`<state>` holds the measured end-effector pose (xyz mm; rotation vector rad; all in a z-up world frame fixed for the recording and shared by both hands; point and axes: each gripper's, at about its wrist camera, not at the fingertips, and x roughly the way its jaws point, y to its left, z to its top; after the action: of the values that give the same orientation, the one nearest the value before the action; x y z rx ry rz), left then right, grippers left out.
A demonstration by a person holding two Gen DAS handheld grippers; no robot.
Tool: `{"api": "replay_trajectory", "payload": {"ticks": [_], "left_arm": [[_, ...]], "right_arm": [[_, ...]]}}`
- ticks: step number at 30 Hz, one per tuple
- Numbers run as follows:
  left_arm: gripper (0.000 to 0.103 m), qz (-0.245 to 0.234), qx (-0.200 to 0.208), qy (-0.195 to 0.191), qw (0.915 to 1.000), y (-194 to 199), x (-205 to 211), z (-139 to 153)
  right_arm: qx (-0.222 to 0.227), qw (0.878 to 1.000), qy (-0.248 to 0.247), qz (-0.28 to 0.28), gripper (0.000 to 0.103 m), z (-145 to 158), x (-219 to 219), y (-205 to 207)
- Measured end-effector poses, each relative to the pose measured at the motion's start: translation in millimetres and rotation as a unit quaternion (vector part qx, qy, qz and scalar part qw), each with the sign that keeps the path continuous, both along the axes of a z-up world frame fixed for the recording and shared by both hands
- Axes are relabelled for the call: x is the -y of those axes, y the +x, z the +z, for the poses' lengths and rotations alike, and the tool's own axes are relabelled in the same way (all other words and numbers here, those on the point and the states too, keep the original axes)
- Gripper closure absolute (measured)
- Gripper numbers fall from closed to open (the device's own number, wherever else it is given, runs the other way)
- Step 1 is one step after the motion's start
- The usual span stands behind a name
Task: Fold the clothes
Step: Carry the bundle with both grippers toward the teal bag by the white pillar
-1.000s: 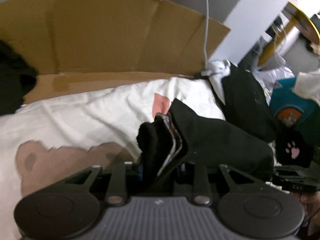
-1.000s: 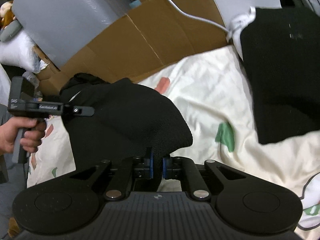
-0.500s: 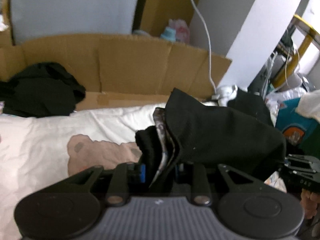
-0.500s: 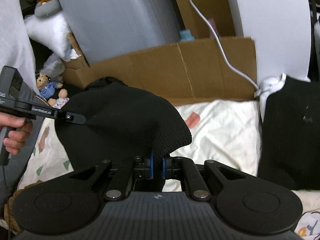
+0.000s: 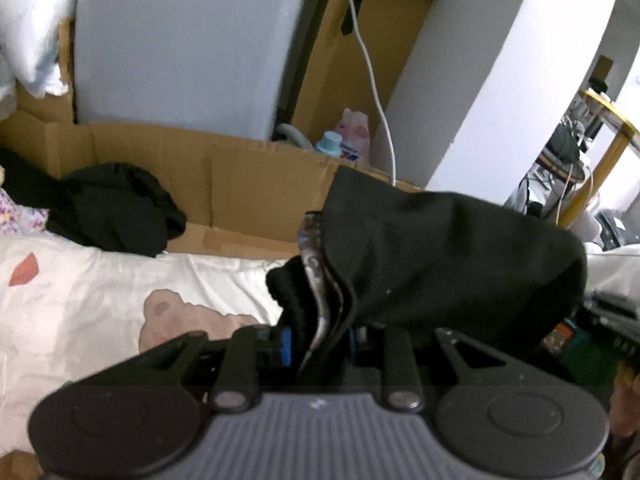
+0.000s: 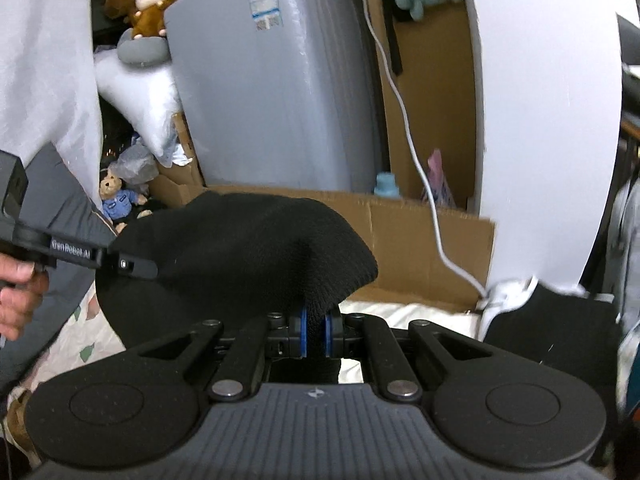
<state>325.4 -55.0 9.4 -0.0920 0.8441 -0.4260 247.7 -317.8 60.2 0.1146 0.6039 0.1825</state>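
Black knitted garment (image 5: 440, 256) is held up in the air between the two tongs, stretched above a white bedsheet (image 5: 80, 304) printed with a bear. Its bunched edge, with a grey patterned lining showing, is clamped in the left tongs (image 5: 320, 338), and the blue pads are pressed into the thick folds. In the right wrist view the opposite corner of the cloth is pinched tightly in the right tongs (image 6: 316, 336), and the left tongs are seen from the side, gripped by a hand (image 6: 18, 292). A second dark heap of clothing (image 5: 116, 212) is seen lying at the far edge of the sheet, against a flattened cardboard box (image 5: 240, 184). A white cable (image 6: 412, 152) is seen hanging behind the cardboard, beside a grey appliance (image 6: 280, 92).
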Motion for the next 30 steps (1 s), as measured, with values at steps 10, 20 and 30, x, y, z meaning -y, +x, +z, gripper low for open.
{"api": "replay_trajectory", "payload": {"ticks": [10,20,30], "left_arm": [[0.077,0.02,0.037,-0.011,0.9991,-30,6,42],[0.077,0.03,0.044,-0.034,0.998,-45,33,57],[0.077,0.057,0.053,-0.023,0.9967,-63,71,67]], "right_arm": [[0.021,1.0,-0.021,0.009,0.095,57,6,-14],[0.044,0.998,-0.046,-0.004,0.095,82,21,-37],[0.045,0.997,-0.064,-0.01,0.095,93,47,-51]]}}
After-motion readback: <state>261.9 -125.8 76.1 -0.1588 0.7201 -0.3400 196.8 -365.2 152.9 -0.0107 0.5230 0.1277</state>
